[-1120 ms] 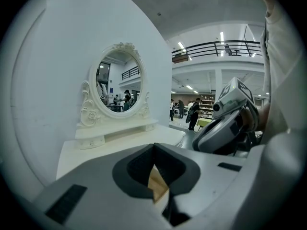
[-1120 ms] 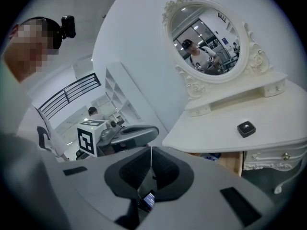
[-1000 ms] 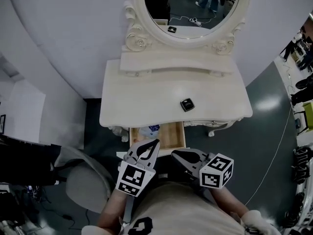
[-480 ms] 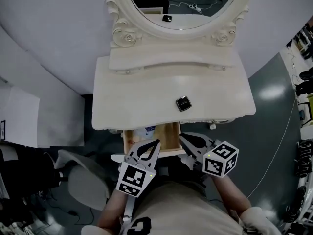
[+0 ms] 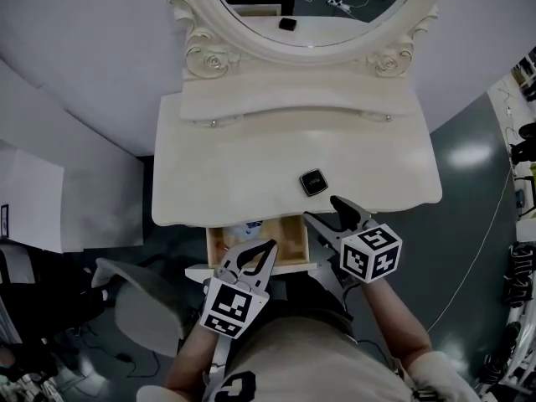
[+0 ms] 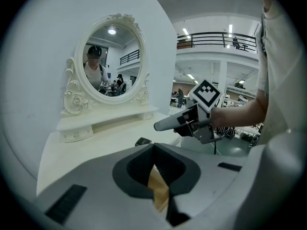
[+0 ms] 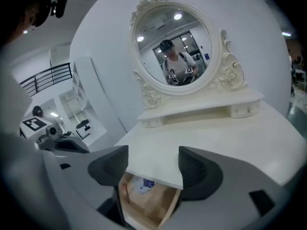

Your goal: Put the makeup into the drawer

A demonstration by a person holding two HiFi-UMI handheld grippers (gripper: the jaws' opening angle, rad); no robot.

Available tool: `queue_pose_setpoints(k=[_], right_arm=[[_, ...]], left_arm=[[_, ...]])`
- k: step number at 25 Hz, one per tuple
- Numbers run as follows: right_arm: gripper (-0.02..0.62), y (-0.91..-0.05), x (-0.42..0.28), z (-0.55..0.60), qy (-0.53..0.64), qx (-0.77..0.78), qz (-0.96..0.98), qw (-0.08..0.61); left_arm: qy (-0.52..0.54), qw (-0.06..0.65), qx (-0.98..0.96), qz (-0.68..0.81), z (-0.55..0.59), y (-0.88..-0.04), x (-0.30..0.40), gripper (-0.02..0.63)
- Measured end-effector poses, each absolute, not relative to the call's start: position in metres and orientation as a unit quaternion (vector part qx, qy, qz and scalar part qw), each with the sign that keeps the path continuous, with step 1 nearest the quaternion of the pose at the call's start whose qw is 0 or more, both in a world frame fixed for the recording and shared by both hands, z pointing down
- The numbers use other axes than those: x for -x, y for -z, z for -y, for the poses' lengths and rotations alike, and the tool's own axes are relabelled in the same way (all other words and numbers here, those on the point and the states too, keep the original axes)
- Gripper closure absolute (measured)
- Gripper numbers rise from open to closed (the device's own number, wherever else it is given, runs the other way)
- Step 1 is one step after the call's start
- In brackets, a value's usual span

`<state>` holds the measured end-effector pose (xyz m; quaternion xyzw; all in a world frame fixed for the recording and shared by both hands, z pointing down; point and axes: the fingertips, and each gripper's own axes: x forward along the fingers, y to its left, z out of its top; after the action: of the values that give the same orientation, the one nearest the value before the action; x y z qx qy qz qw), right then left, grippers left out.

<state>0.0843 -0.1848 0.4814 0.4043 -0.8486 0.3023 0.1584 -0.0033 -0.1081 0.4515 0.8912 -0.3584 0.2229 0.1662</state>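
Head view: a cream dressing table (image 5: 243,166) stands under an oval mirror (image 5: 310,7); the makeup compact (image 5: 314,182), small, dark and square, lies on the tabletop near the front edge, outside the drawer; the drawer (image 5: 289,243) is pulled out below that edge, its pale wood floor showing and a white packet with blue print (image 5: 254,225) at its back; the left gripper (image 5: 268,245) hovers over the drawer's front, its fingers together; the right gripper (image 5: 322,209) reaches over the table edge just right of the drawer, its fingers spread, the upper tip near the compact and seemingly apart from it; a grey chair (image 5: 142,308) sits at the lower left

Left gripper view: the left gripper (image 6: 153,147) has its two fingers pressed together with nothing clamped, only a sliver of pale wood showing behind them; beyond, the compact (image 6: 142,141) rests on the tabletop, and the right gripper (image 6: 158,126) hangs just above it

Right gripper view: the right gripper (image 7: 152,163) has just been opening its jaws, which now stand wide apart and grip nothing; between them show the table's front edge and, below it, the open drawer (image 7: 156,207) with the packet (image 7: 142,185) inside; the left gripper (image 7: 72,146) is at the left
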Motion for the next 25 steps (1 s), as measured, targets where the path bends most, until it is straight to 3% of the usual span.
queue_pose_setpoints(k=[6,18,25], right_arm=[[0.273,-0.514,-0.104,0.225,-0.307,-0.434,0.828,0.179],[0.265,-0.601,-0.106,0.263,-0.282,-0.436,0.796,0.312],[0.265,-0.629,-0.106,0.266,-0.289,-0.437,0.78,0.342]], left_arm=[[-0.238,0.174,-0.885,0.362,0.113,-0.459,0.005,0.551],[-0.254,0.182,-0.88,0.357,0.121,-0.468,0.006,0.551],[-0.257,0.183,-0.876,0.364,0.119,-0.468,0.014,0.551]])
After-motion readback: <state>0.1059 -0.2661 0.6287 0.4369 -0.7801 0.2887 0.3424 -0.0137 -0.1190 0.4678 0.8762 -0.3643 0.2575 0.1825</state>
